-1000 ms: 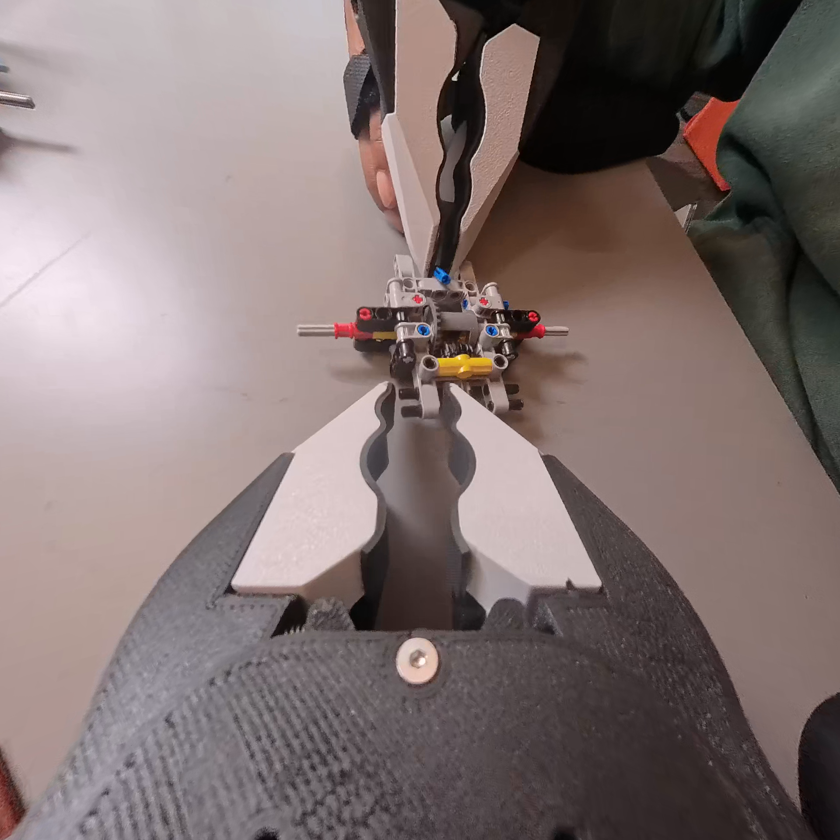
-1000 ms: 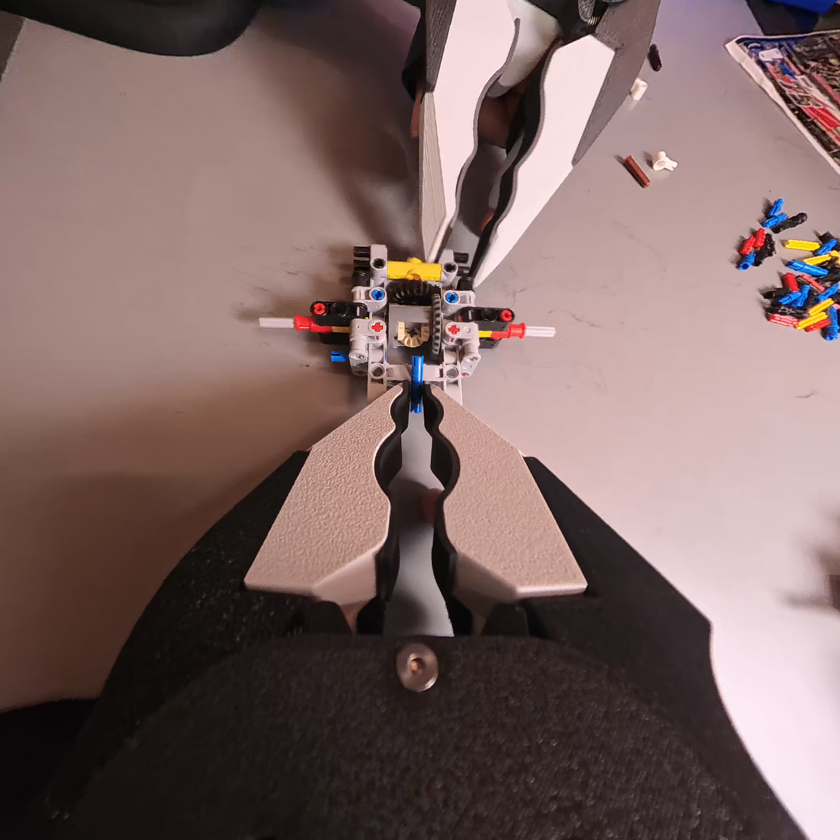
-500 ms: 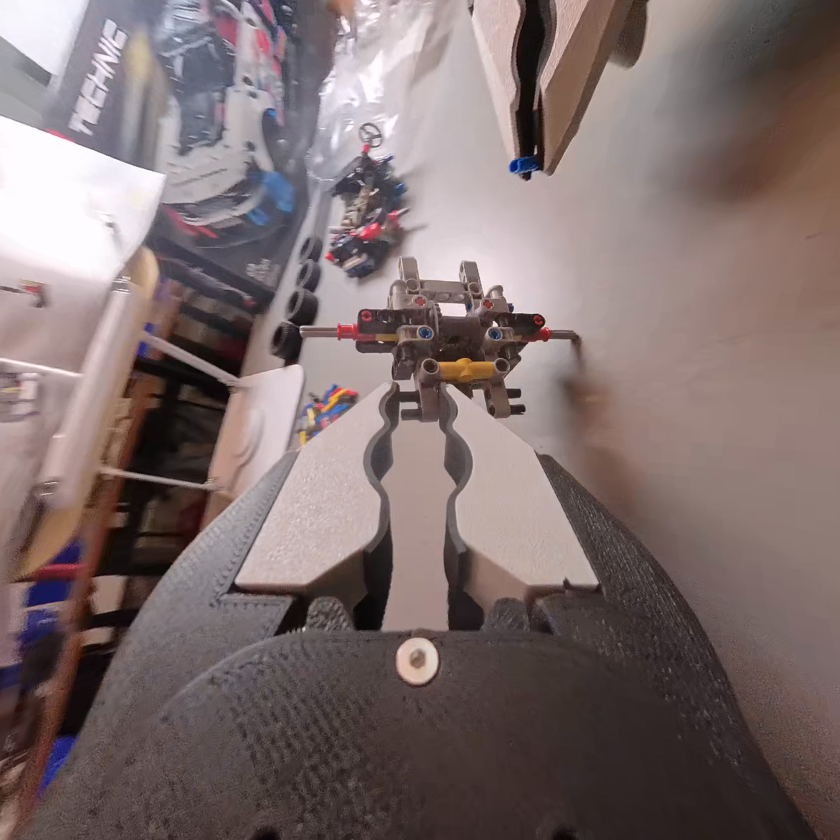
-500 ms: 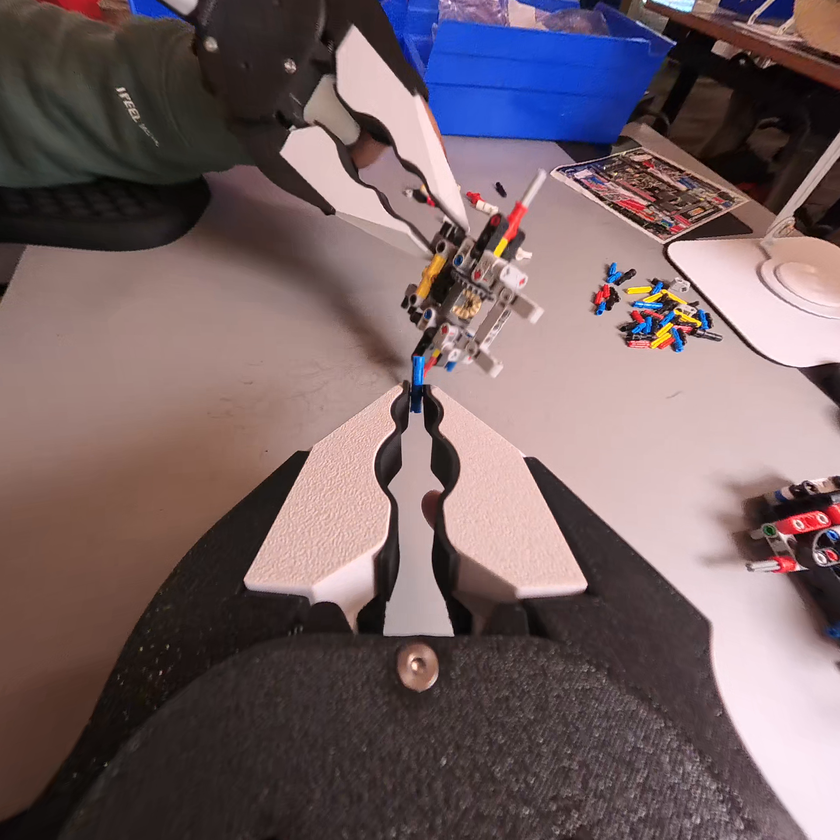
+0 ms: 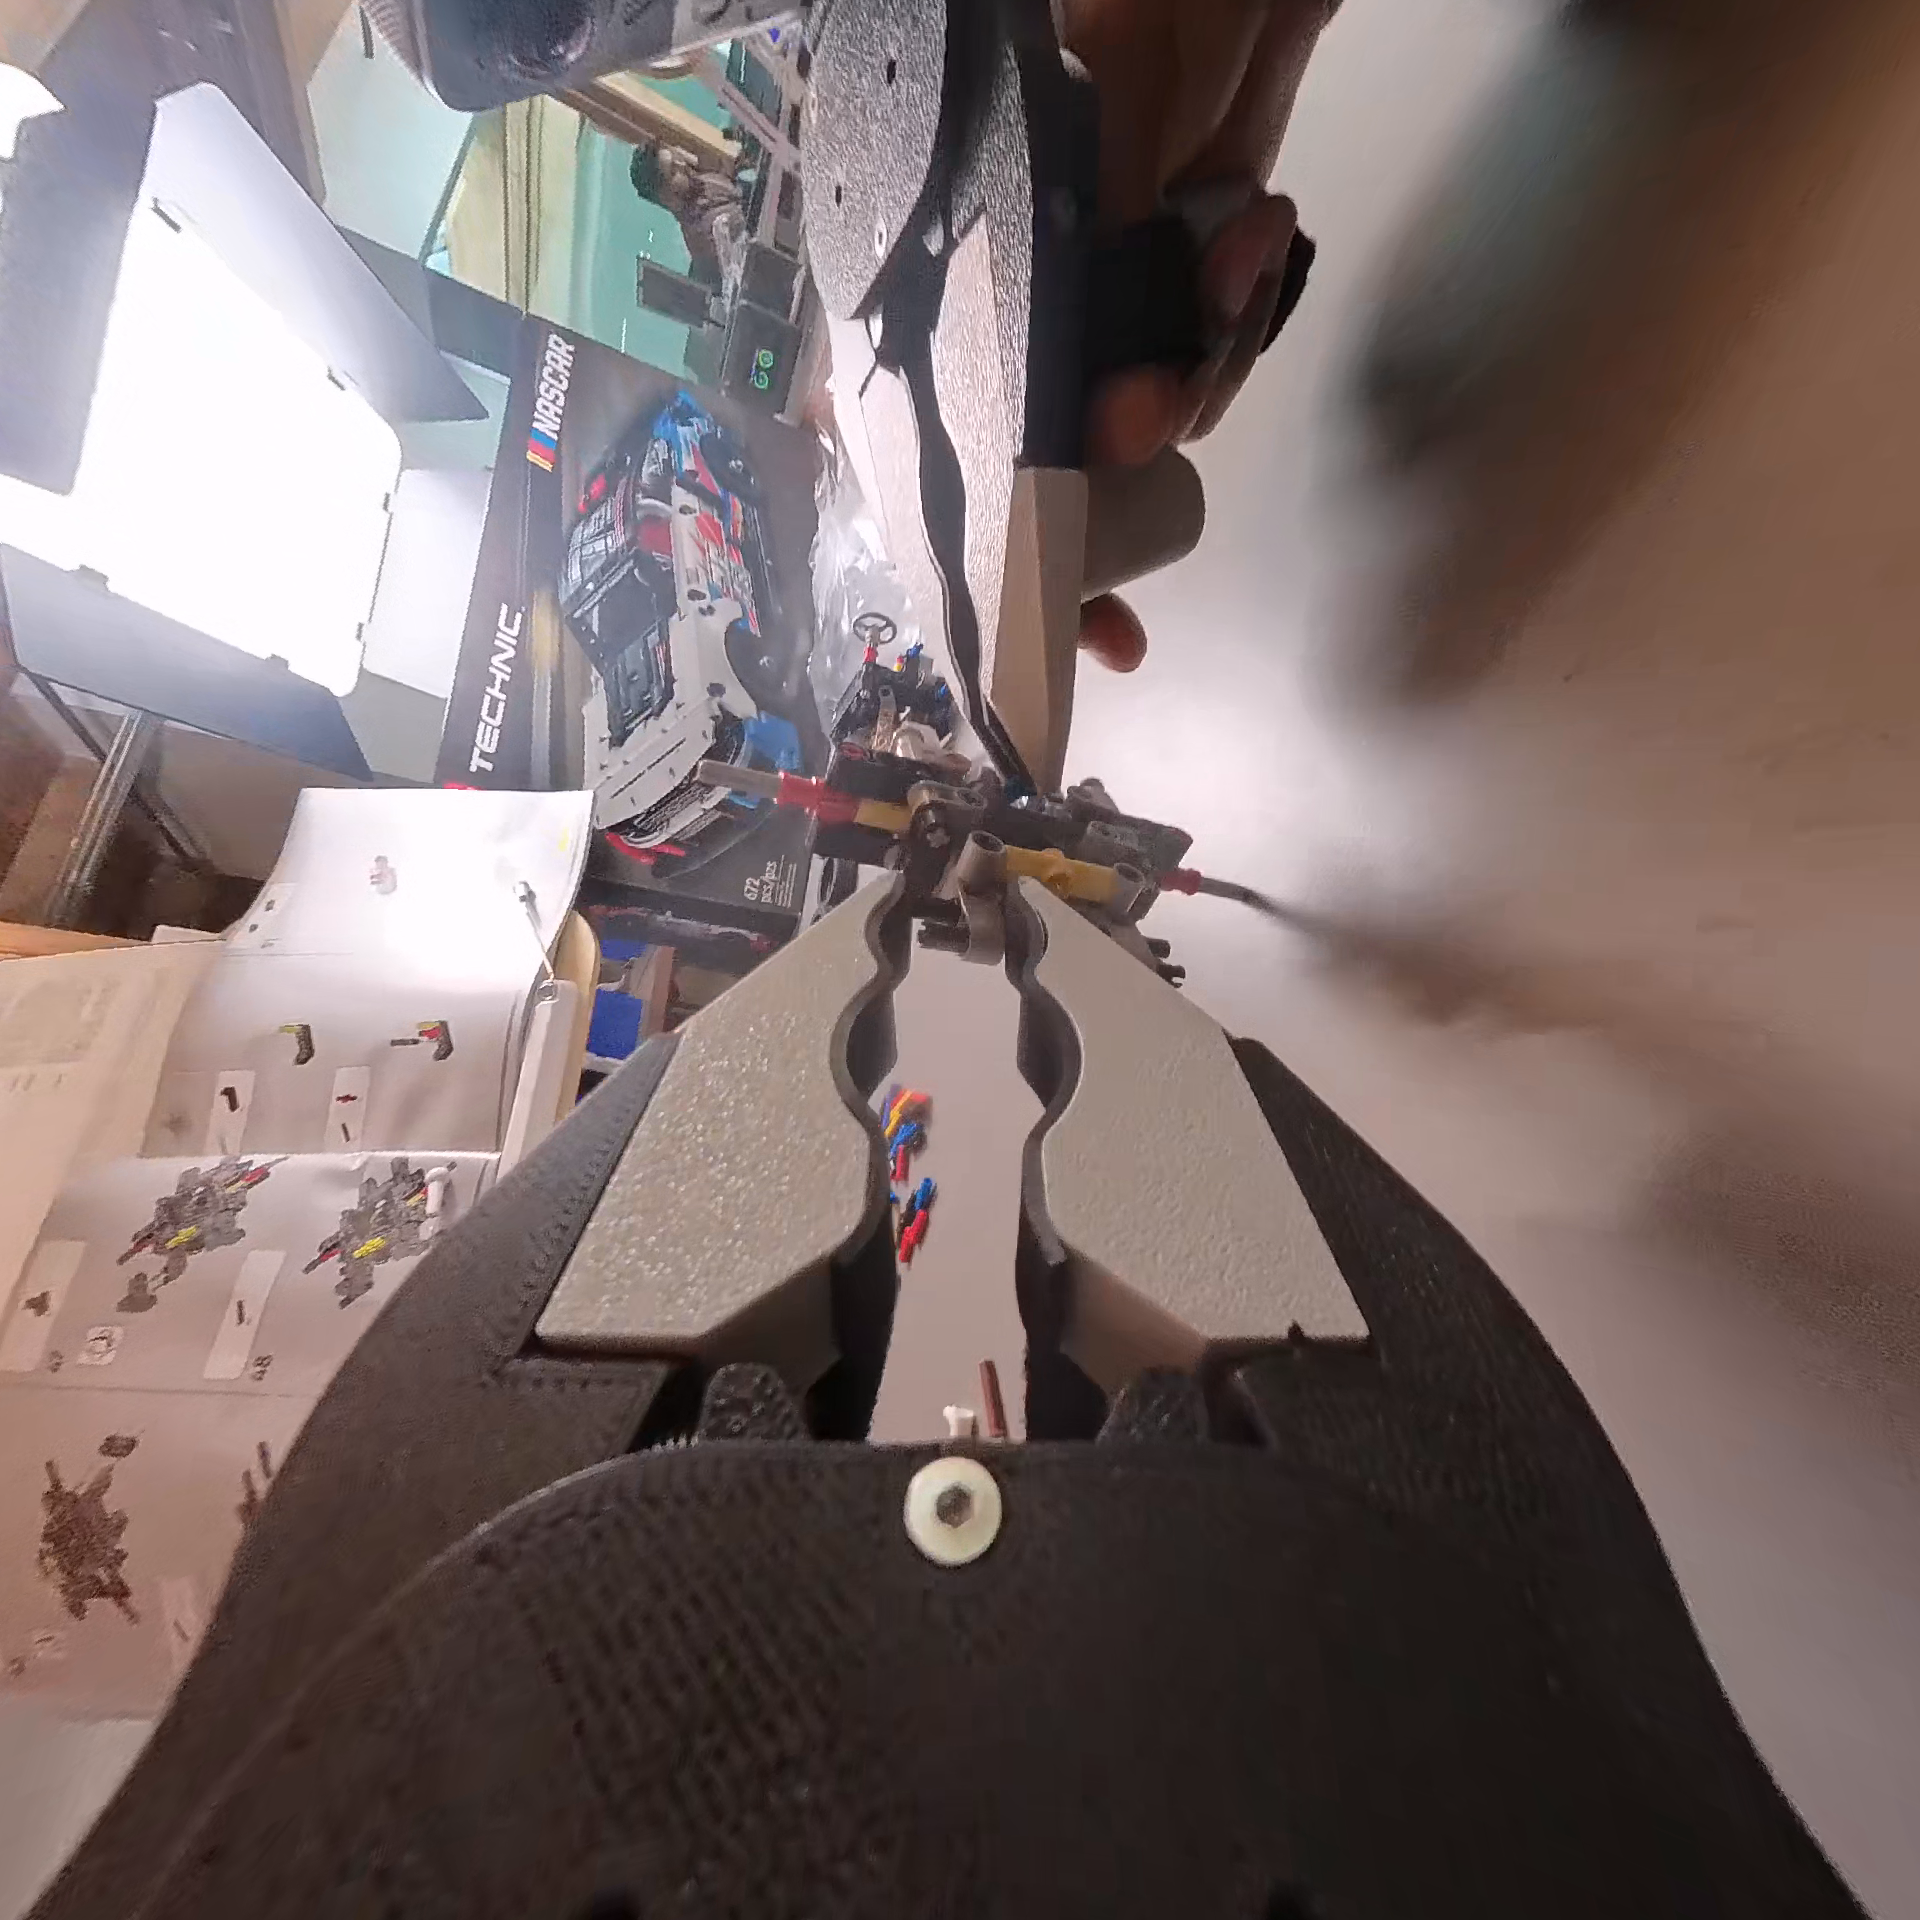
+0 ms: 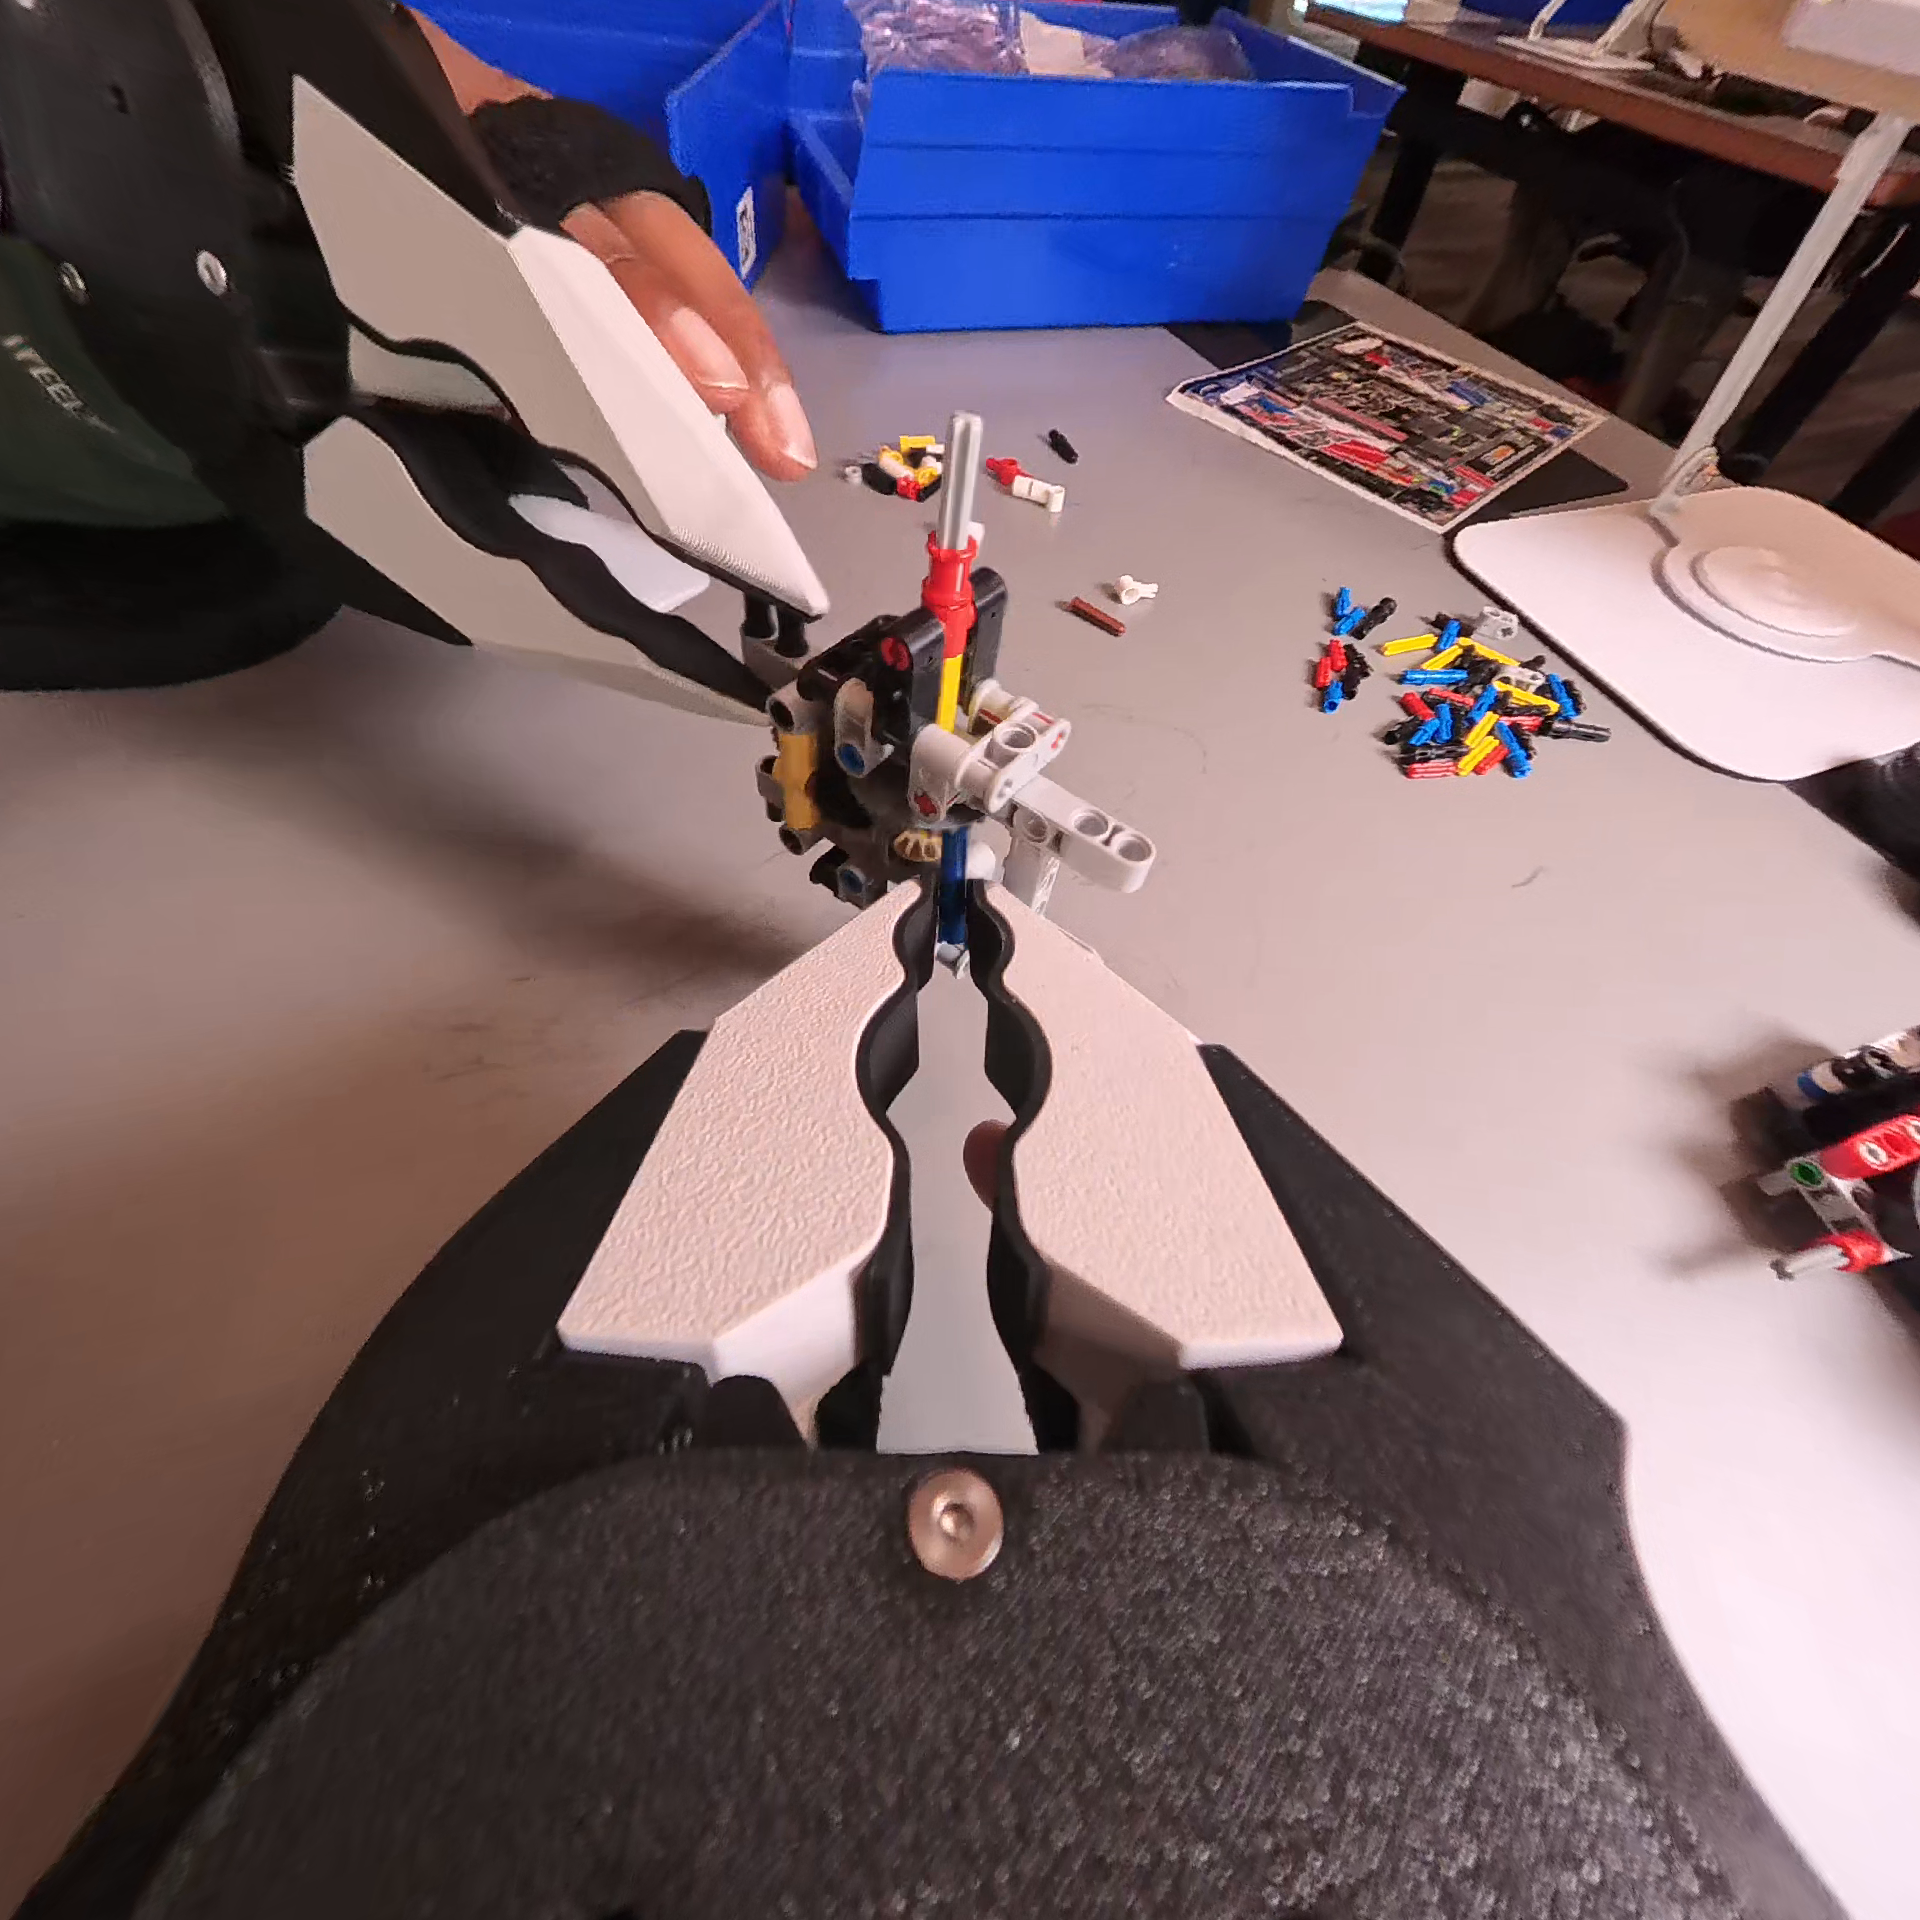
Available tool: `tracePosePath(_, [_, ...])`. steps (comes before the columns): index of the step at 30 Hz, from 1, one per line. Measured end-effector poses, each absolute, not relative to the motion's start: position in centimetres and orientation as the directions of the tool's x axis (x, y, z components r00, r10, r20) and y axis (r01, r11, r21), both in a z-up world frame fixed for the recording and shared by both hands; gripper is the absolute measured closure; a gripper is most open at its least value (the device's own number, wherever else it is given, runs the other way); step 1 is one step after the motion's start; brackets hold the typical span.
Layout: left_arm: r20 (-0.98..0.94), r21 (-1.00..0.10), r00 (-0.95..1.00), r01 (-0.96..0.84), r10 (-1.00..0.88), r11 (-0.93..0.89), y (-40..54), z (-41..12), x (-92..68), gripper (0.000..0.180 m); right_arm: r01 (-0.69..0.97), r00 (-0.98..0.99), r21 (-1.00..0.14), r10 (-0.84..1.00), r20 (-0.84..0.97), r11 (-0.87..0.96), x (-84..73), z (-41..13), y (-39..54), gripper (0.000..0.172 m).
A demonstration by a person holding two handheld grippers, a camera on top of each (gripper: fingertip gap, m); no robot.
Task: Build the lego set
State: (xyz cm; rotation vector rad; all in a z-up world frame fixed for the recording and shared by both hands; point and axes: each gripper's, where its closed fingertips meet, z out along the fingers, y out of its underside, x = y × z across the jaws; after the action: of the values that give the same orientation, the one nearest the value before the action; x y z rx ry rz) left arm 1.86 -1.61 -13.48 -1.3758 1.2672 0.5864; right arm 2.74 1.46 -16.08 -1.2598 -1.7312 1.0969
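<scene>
Pinching a blue pin [image 6: 952, 904], nearly closed right hand-held gripper [image 6: 954, 920]; left hand-held gripper [image 5: 961, 920] clamping brick assembly [image 5: 997, 831].

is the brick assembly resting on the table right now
No, the brick assembly hangs clear above the grey table, gripped by the left gripper, its shadow falling on the surface beneath it.

Tabletop [image 5: 1558, 520] at right motion-blurred; brick assembly's [image 5: 1039, 831] far axle tip smeared.

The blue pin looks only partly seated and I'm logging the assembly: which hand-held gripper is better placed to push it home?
Right, probably. The right hand-held gripper is clamped on the blue pin, aligned with it. The left hand-held gripper grips the brick assembly by a grey beam on the far side, bracing it.
</scene>
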Motion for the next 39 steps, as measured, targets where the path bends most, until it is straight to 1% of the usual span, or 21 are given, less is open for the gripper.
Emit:
tracePosePath(2, [-0.852, -0.456, 0.353, -0.864, -0.387, 0.214, -1.9, -13.3, 2.5, 0.164, 0.338, -0.265, -0.93, 0.963, 0.057, 0.148, 2.8, -16.1, 1.3, 0.168])
tracePosePath(3, [-0.815, -0.516, 0.398, -0.829, -0.421, 0.215, -2.1, -13.3, 2.7, 0.164, 0.331, -0.265, -0.932, 0.963, 0.06, 0.149, 2.8, -16.2, 1.2, 0.168])
tracePosePath(5, [-0.679, -0.683, 0.524, -0.707, -0.514, 0.182, -2.4, -12.9, 3.2, 0.164, 0.329, -0.259, -0.933, 0.964, 0.059, 0.146, 2.8, -16.3, 1.2, 0.168])
tracePosePath(6, [-0.573, -0.777, 0.599, -0.614, -0.56, 0.138, -2.4, -12.6, 3.2, 0.154, 0.33, -0.263, -0.933, 0.963, 0.053, 0.141, 2.8, -16.3, 1.1, 0.168])
tracePosePath(7, [-0.439, -0.861, 0.668, -0.503, -0.601, 0.07, -2.2, -12.2, 3.0, 0.14, 0.329, -0.261, -0.935, 0.964, 0.049, 0.137, 2.8, -16.3, 1.1, 0.168])
tracePosePath(8, [-0.289, -0.919, 0.719, -0.394, -0.632, -0.028, -1.9, -12.3, 2.7, 0.134, 0.326, -0.264, -0.936, 0.963, 0.047, 0.135, 2.8, -16.2, 1.0, 0.168])
tracePosePath(9, [-0.149, -0.939, 0.74, -0.313, -0.655, -0.14, -1.7, -12.9, 2.6, 0.128, 0.327, -0.267, -0.936, 0.963, 0.042, 0.132, 2.7, -16.2, 0.9, 0.168])
tracePosePath(10, [-0.062, -0.933, 0.74, -0.281, -0.669, -0.224, -1.7, -13.8, 2.8, 0.122, 0.33, -0.273, -0.935, 0.961, 0.038, 0.13, 2.7, -16.3, 0.7, 0.168])
tracePosePath(11, [-0.04, -0.921, 0.735, -0.289, -0.677, -0.259, -1.8, -14.6, 2.9, 0.116, 0.332, -0.275, -0.934, 0.961, 0.036, 0.13, 2.7, -16.4, 0.6, 0.168])
tracePosePath(12, [-0.053, -0.911, 0.727, -0.317, -0.685, -0.266, -1.9, -15.3, 3.1, 0.13, 0.335, -0.287, -0.933, 0.957, 0.032, 0.132, 2.7, -16.4, 0.3, 0.168])
tracePosePath(14, [-0.065, -0.899, 0.711, -0.347, -0.7, -0.269, -2.1, -16.0, 3.6, 0.148, 0.344, -0.29, -0.929, 0.956, 0.036, 0.139, 2.6, -16.7, 0.0, 0.168])
tracePosePath(21, [-0.048, -0.901, 0.678, -0.347, -0.733, -0.262, -2.5, -16.1, 4.1, 0.15, 0.345, -0.311, -0.928, 0.95, 0.027, 0.139, 2.8, -16.7, -0.1, 0.168])
tracePosePath(26, [0.036, -0.918, 0.594, -0.299, -0.803, -0.262, -3.8, -15.9, 4.8, 0.15, 0.342, -0.421, -0.91, 0.904, 0.074, 0.233, 3.6, -17.2, -1.8, 0.168])
tracePosePath(30, [0.091, -0.924, 0.6, -0.248, -0.795, -0.292, -3.7, -16.0, 4.2, 0.152, 0.341, -0.432, -0.901, 0.896, 0.103, 0.268, 3.6, -17.6, -2.2, 0.168])
tracePosePath(33, [0.125, -0.927, 0.603, -0.212, -0.788, -0.31, -3.6, -16.0, 4.1, 0.151, 0.344, -0.404, -0.908, 0.911, 0.087, 0.239, 3.2, -17.5, -2.0, 0.168])
tracePosePath(36, [0.117, -0.931, 0.613, -0.206, -0.781, -0.301, -3.4, -16.0, 3.9, 0.15, 0.343, -0.339, -0.929, 0.941, 0.02, 0.143, 2.6, -17.0, -1.2, 0.168])
tracePosePath(39, [0.102, -0.931, 0.615, -0.218, -0.782, -0.293, -3.3, -16.1, 4.3, 0.14, 0.33, -0.322, -0.943, 0.943, -0.082, 0.031, 2.3, -16.3, -1.2, 0.168])
